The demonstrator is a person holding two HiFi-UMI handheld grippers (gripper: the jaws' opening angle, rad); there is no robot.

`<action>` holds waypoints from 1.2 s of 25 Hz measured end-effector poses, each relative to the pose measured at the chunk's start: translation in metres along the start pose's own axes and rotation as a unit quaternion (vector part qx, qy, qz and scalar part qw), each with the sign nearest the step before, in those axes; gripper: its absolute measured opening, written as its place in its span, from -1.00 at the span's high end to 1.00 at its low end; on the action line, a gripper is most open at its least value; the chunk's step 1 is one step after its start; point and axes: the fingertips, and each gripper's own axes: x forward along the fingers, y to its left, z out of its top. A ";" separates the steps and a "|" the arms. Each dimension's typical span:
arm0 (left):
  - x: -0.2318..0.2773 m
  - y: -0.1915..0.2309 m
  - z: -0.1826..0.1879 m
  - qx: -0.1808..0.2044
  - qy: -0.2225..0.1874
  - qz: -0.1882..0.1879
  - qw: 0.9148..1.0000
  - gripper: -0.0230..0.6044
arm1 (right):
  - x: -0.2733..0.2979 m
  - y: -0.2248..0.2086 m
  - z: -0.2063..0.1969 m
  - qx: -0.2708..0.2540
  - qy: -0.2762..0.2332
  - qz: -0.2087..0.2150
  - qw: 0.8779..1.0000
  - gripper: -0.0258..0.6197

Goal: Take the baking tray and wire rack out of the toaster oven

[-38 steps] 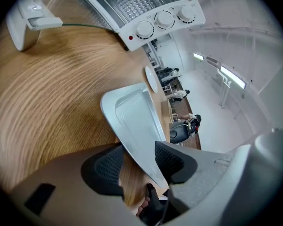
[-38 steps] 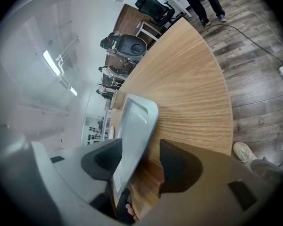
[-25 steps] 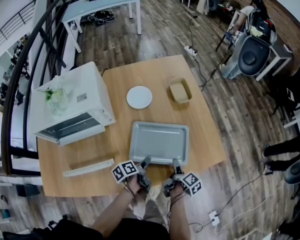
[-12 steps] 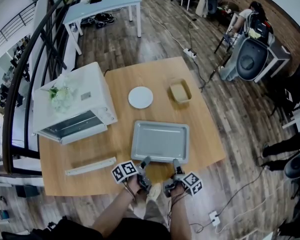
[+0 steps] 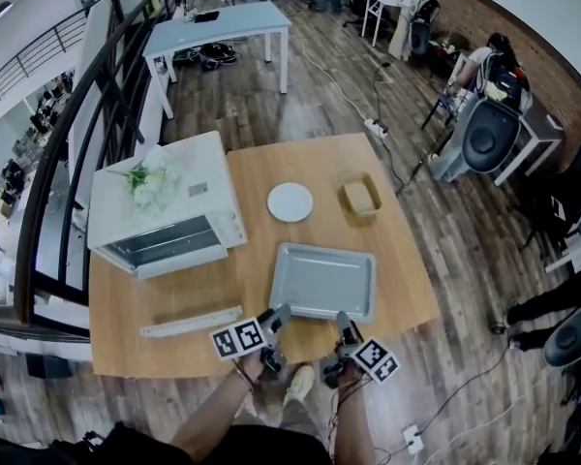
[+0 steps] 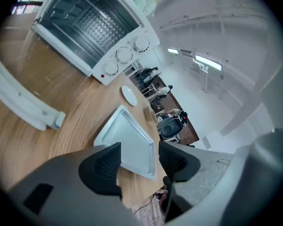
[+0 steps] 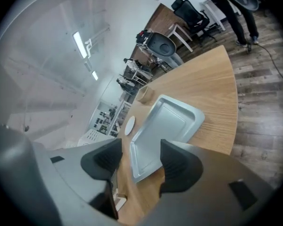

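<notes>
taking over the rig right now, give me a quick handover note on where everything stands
Left gripper: open, empty, over the table's near edge.
Right gripper: open, nothing between its jaws, which have just been closing a little; beside the left one.
Baking tray: out, lying flat on the table just ahead of both grippers.
Wire rack: looks to be inside the open toaster oven.
Done: tray removed.
Left: pull the rack out and set it on the table.
</notes>
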 end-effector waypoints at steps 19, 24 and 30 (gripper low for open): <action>-0.209 -0.015 0.106 0.312 -0.169 0.064 0.933 0.44 | -0.032 0.194 -0.106 -0.375 -0.015 0.103 0.921 0.43; -0.269 -0.009 0.128 0.349 -0.204 0.087 0.910 0.52 | -0.044 0.251 -0.152 -0.444 -0.023 0.137 0.885 0.49; -0.334 0.010 0.140 0.366 -0.231 0.118 0.894 0.59 | -0.055 0.296 -0.214 -0.482 -0.010 0.178 0.858 0.60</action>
